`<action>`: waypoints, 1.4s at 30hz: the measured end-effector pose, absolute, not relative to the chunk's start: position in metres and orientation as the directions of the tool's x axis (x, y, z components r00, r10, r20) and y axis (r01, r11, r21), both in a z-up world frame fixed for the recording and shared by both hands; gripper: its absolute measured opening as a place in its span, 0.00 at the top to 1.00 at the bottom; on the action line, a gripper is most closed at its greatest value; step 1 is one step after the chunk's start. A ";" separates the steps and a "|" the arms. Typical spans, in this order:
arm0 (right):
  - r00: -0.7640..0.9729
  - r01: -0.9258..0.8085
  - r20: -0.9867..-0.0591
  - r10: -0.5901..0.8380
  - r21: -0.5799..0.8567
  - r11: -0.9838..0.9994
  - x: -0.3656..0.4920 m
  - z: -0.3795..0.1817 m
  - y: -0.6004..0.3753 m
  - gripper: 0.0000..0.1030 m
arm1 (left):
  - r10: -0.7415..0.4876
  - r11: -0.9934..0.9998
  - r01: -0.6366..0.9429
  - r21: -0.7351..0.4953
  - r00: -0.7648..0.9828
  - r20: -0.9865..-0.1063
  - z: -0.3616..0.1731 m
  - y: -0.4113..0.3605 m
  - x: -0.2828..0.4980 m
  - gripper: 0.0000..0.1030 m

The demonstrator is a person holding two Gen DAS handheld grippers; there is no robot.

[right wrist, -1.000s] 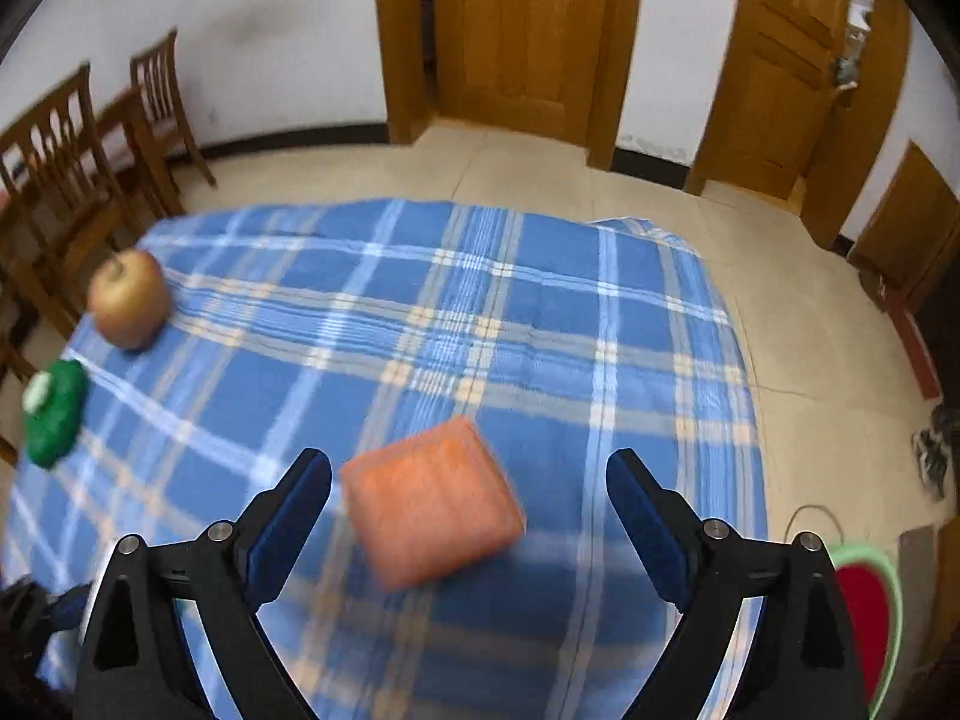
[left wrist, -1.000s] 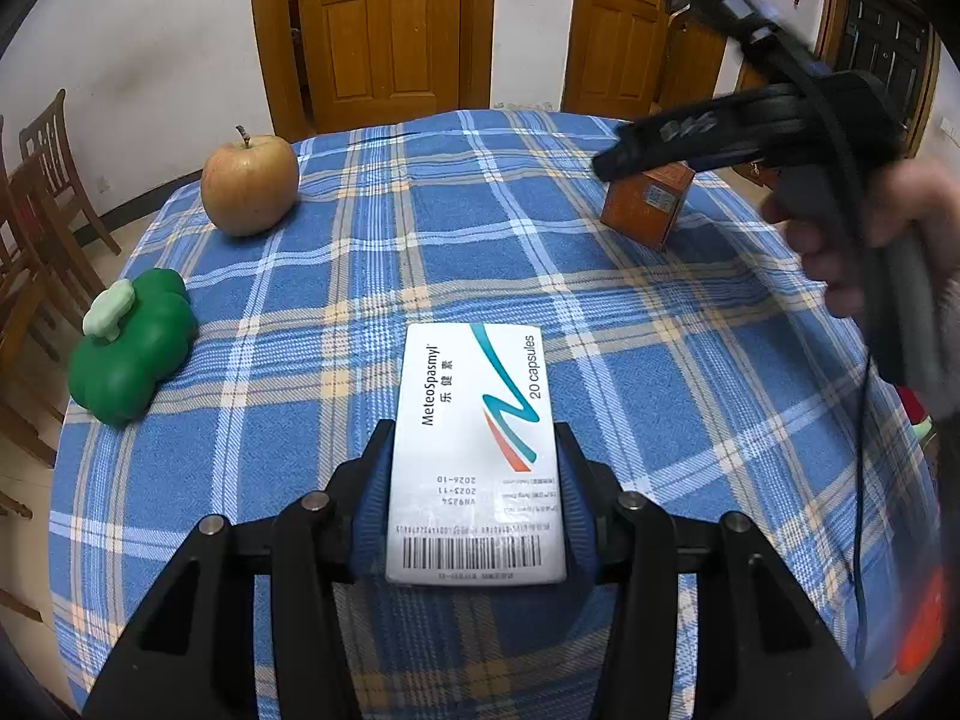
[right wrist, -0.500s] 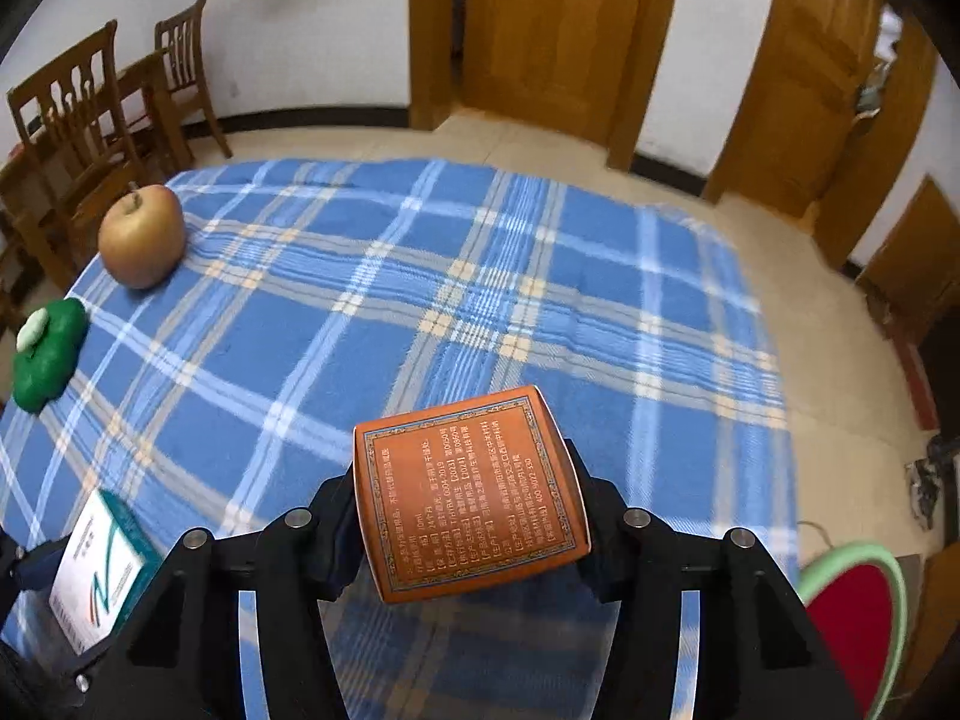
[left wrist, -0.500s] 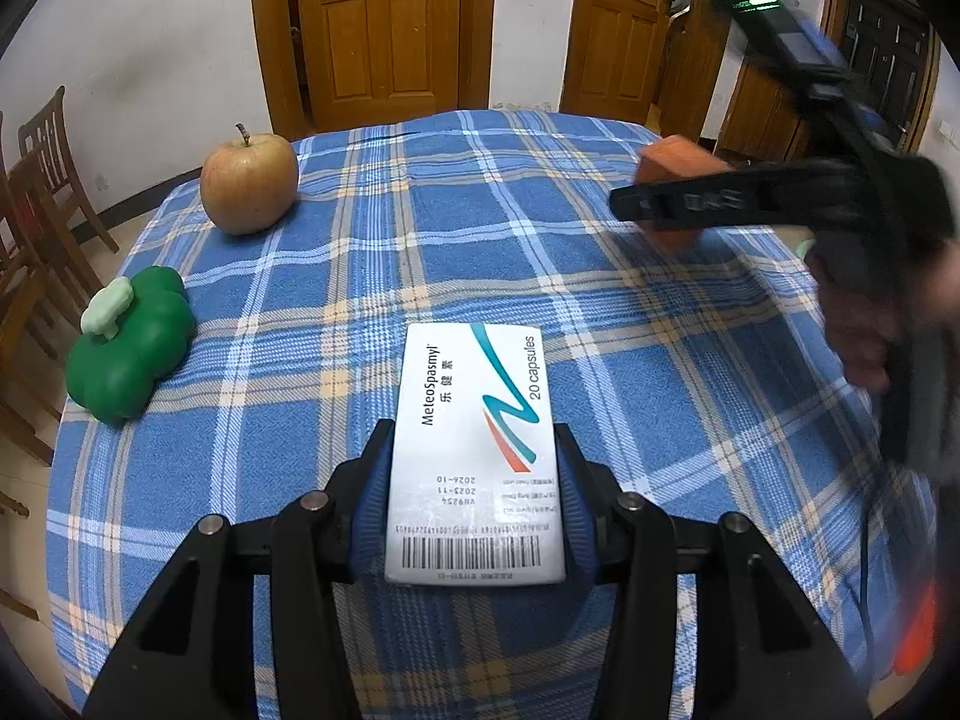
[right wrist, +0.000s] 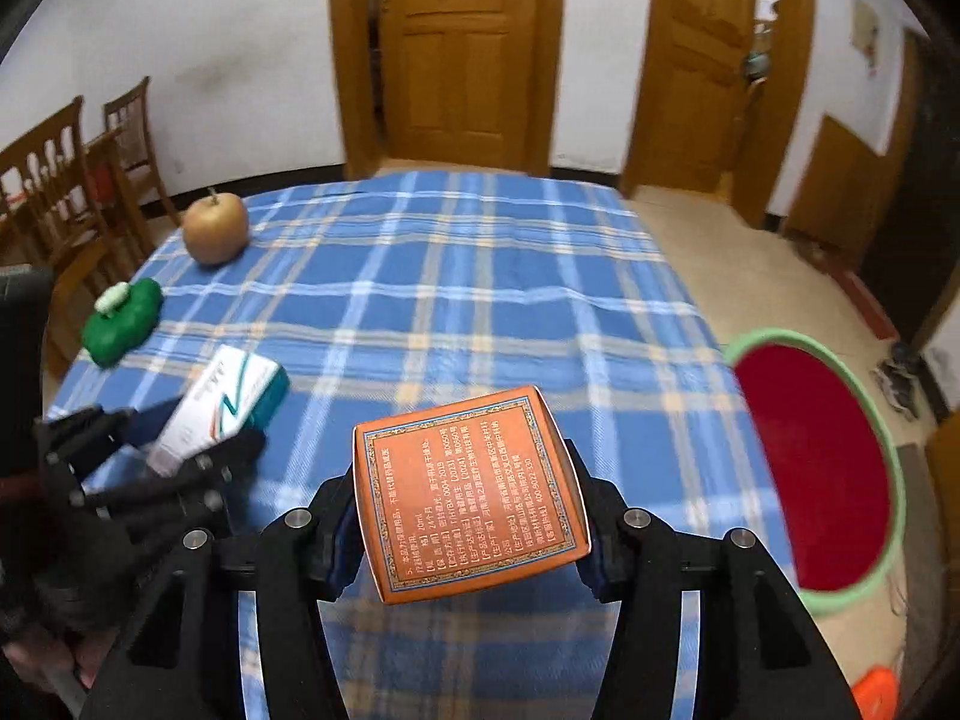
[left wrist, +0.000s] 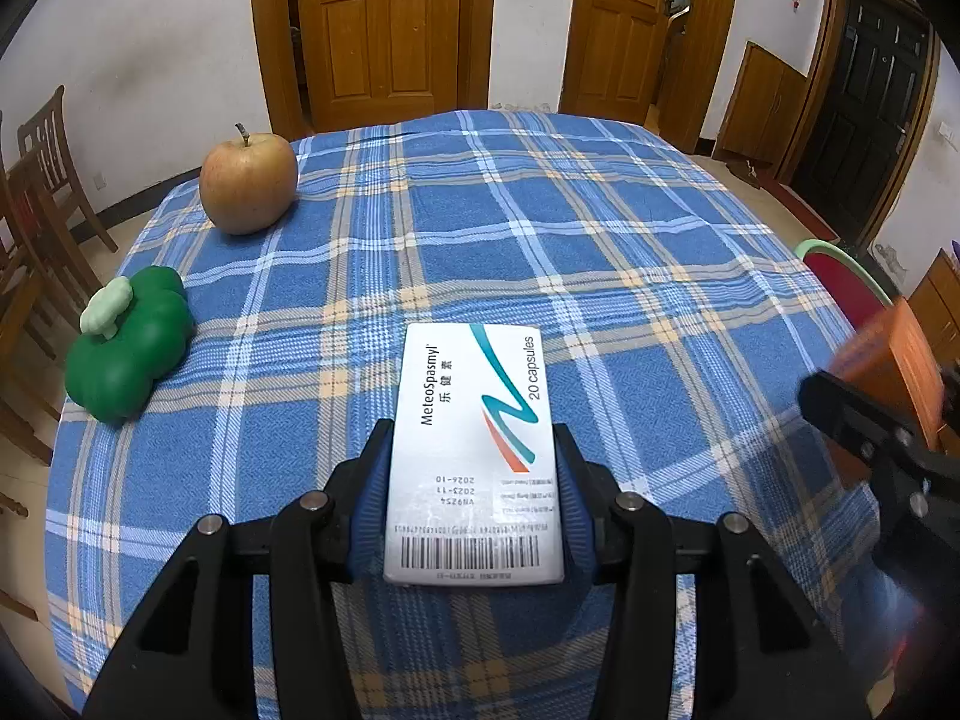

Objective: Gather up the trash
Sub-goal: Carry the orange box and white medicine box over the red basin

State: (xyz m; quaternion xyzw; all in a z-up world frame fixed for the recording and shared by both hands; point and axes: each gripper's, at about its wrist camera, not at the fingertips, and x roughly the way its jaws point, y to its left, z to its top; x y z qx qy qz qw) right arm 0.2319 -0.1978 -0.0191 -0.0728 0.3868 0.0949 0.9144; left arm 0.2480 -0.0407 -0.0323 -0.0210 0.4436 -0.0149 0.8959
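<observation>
Trash: 2 cartons, both lifted off the worktop (right wrist: 480,276), 1 per gripper.

Pepper (left wrist: 123,348): green toy, near left worktop edge. Not trash.

Apple (left wrist: 248,183): far left corner, well apart from both grippers. Not trash.

White box (left wrist: 474,456): "20 capsules" carton, lying flat between the jaws of the left gripper (left wrist: 474,498), which are closed on its long sides near the barcode end. Most of the box sticks out forward.

Orange box (right wrist: 471,492): jaws of the right gripper (right wrist: 468,516) closed on its 2 sides, printed face up, tilted slightly. Near the right worktop edge.

Bin (right wrist: 822,468): green rim, red inside, on the floor just beyond the right edge, below worktop level.

Risk: cartons are light and likely crush or slip under a squeeze on smooth faces; a release short of the bin rim would drop the orange box on the floor.

Room: middle of worktop bare; path right to bin open. Chairs stand left, doors behind.
</observation>
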 end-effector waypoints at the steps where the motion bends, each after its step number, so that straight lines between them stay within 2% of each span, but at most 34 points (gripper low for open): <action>1: 0.689 -0.205 -0.718 0.096 -0.066 0.977 0.228 -0.020 -0.200 0.44 | -0.046 0.999 0.008 -0.052 0.606 -0.794 -0.032 -0.040 0.248 0.51; 12: 0.659 -0.104 -0.745 0.102 0.044 0.994 0.223 -0.041 -0.226 0.44 | -0.056 0.998 0.013 -0.061 0.607 -0.793 -0.032 -0.041 0.247 0.51; 16: 0.676 -0.113 -0.728 0.115 0.051 0.992 0.214 -0.031 -0.229 0.44 | -0.065 0.998 0.034 -0.056 0.603 -0.795 -0.031 -0.046 0.245 0.51; 19: 0.692 -0.111 -0.714 0.105 0.039 0.993 0.206 -0.020 -0.235 0.44 | -0.108 0.994 0.037 -0.106 0.578 -0.809 -0.027 -0.050 0.245 0.51; 25: 0.715 -0.052 -0.695 0.078 0.058 0.997 0.193 -0.006 -0.263 0.44 | -0.206 0.978 0.160 -0.137 0.591 -0.780 -0.001 -0.097 0.240 0.51; 28: 0.726 0.001 -0.686 0.048 0.071 0.997 0.183 0.000 -0.287 0.44 | -0.244 0.962 0.249 -0.112 0.605 -0.758 0.011 -0.132 0.237 0.51; 35: 0.740 0.167 -0.665 -0.097 0.042 0.985 0.155 0.009 -0.348 0.44 | -0.368 0.893 0.436 -0.109 0.569 -0.735 0.022 -0.214 0.222 0.51; 42: 0.720 0.332 -0.663 -0.204 0.072 0.940 0.119 0.010 -0.405 0.44 | -0.418 0.854 0.505 -0.126 0.519 -0.746 0.014 -0.257 0.214 0.51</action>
